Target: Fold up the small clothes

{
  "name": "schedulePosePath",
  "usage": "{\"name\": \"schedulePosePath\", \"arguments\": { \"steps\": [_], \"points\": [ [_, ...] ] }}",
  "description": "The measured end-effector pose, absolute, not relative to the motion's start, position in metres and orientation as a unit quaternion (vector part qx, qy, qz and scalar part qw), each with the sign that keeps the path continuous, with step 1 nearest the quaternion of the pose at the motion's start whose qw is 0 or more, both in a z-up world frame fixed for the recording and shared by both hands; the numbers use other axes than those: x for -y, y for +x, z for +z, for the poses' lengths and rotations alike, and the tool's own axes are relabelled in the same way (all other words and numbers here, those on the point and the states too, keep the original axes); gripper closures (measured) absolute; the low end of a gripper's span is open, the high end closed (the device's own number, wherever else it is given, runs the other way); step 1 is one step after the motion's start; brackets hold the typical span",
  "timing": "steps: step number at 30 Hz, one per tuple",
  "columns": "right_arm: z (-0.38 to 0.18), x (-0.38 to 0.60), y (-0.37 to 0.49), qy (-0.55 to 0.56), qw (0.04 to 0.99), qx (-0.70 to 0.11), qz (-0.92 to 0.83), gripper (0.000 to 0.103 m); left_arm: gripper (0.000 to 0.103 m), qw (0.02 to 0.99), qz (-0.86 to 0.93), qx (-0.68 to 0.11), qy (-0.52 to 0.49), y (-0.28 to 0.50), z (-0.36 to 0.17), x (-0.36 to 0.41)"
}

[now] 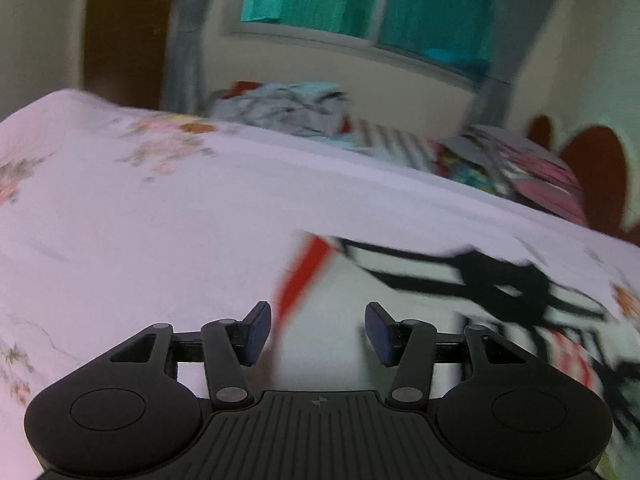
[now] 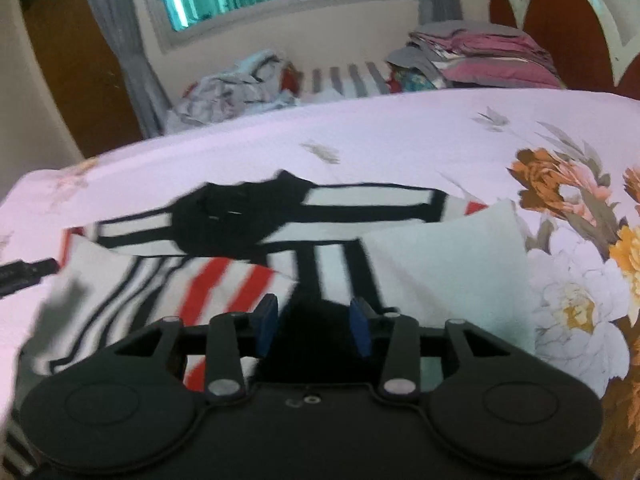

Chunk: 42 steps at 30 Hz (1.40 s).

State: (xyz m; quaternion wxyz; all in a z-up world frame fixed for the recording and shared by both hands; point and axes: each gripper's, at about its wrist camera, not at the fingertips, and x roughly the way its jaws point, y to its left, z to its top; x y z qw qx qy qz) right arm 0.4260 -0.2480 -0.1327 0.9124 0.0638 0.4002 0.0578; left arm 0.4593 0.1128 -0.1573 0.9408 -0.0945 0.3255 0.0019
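Observation:
A small white garment with black and red stripes (image 2: 248, 248) lies spread on the floral bedsheet (image 2: 400, 136), its sides turned in. In the left wrist view the garment (image 1: 440, 288) lies ahead and to the right, blurred. My left gripper (image 1: 318, 330) is open and empty, low over the garment's left edge near a red stripe. My right gripper (image 2: 314, 326) is open and empty, just above the garment's near edge, over a black patch. The tip of the other gripper (image 2: 24, 274) shows at the left edge of the right wrist view.
A crumpled pile of clothes (image 2: 236, 88) lies at the far edge of the bed under the window. A stack of folded clothes (image 2: 480, 56) sits at the far right by the headboard (image 2: 560, 16). The pink floral sheet (image 1: 120, 220) stretches to the left.

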Motion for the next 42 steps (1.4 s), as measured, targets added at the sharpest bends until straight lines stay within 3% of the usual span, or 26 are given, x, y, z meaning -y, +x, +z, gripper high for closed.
{"name": "schedulePosePath", "arguments": {
  "steps": [11, 27, 42],
  "points": [
    [-0.150, 0.225, 0.402, 0.029, 0.896, -0.438, 0.069, 0.063, 0.052, 0.917, -0.060, -0.388, -0.065, 0.401, -0.169, -0.045],
    [-0.125, 0.231, 0.358, 0.037, 0.894, -0.424, 0.139, 0.062, 0.051, 0.923, -0.071, -0.376, -0.037, 0.361, -0.142, 0.010],
    [-0.148, 0.205, 0.322, -0.005, 0.877, -0.454, 0.155, 0.062, 0.051, 0.908, -0.072, -0.413, 0.001, 0.329, -0.172, 0.017]
  ]
}}
